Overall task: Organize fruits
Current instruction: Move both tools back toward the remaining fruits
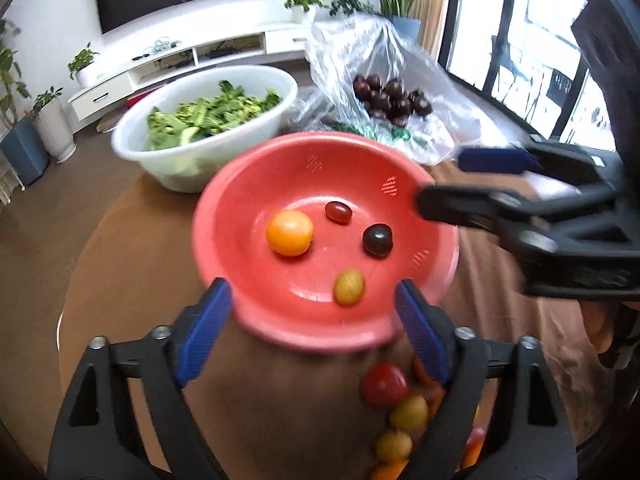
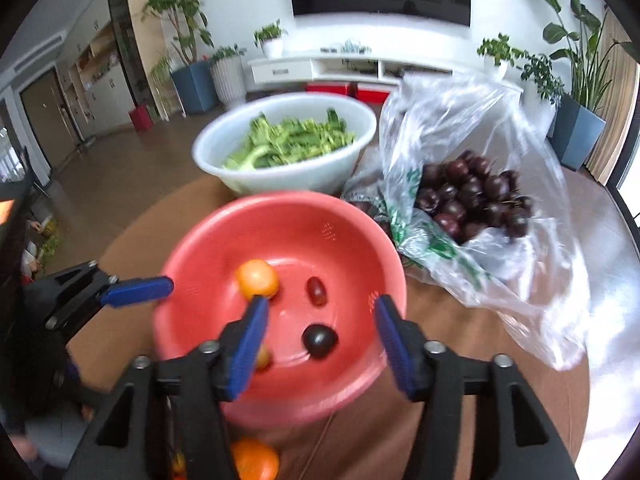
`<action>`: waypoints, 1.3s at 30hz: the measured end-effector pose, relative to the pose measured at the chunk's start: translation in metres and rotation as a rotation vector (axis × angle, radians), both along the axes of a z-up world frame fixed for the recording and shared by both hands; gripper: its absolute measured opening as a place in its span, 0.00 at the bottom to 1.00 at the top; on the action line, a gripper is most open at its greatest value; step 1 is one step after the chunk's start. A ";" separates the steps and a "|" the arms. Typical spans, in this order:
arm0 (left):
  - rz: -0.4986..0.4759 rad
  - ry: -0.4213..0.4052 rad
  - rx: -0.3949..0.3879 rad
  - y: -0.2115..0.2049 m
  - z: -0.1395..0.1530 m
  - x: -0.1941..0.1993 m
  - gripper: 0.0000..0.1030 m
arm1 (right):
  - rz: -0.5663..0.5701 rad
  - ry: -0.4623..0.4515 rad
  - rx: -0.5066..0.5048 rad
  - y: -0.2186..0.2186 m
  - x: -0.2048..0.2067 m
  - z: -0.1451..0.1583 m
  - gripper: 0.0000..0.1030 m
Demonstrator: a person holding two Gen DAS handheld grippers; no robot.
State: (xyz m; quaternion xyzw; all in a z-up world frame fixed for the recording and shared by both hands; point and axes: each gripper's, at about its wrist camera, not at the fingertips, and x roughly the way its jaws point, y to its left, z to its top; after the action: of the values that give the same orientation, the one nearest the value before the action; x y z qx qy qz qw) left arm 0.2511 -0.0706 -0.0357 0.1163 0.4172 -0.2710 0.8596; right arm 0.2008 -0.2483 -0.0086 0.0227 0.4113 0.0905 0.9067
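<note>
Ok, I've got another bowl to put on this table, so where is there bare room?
Bare brown table lies left of the red bowl and in front of the white bowl of greens. The far right is crowded by the plastic bag of dark fruit. Loose tomatoes line the near edge, below the red bowl.

1. The red bowl [image 1: 224,216] lies open from above — only four small fruits are scattered on its floor.
2. Behind it the white basin of greens [image 1: 160,160] and the plastic bag of dark fruit [image 1: 400,64] crowd the far side.
3. The right gripper [image 1: 436,184] reaches across the bowl's right rim.
4. Loose tomatoes [image 1: 384,384] sit on the near table edge — bare brown table [image 1: 120,260] stays free at left.
</note>
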 end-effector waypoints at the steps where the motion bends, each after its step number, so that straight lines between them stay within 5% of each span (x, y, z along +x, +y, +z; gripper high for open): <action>1: 0.006 -0.001 -0.021 0.008 0.004 -0.008 0.86 | 0.009 -0.013 0.015 0.000 -0.015 0.005 0.68; 5: 0.050 0.003 -0.091 0.038 0.012 -0.043 0.99 | 0.065 -0.038 0.043 0.008 -0.077 0.008 0.77; 14: 0.088 -0.057 -0.112 0.075 0.001 -0.140 1.00 | 0.123 -0.006 -0.019 0.047 -0.177 -0.034 0.78; 19: 0.107 -0.013 -0.147 0.092 -0.017 -0.180 1.00 | 0.075 0.075 0.009 0.055 -0.183 -0.059 0.76; 24: 0.154 0.016 -0.132 0.102 -0.027 -0.197 1.00 | 0.053 0.106 0.002 0.059 -0.173 -0.070 0.64; 39: 0.153 0.026 -0.077 0.085 -0.035 -0.194 1.00 | 0.031 0.180 0.009 0.064 -0.161 -0.086 0.48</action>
State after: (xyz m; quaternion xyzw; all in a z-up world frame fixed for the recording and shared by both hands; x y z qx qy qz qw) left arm 0.0571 0.0142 -0.0705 0.0471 0.4254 -0.2219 0.8761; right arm 0.0395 -0.1845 -0.0950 0.0284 0.4910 0.1040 0.8645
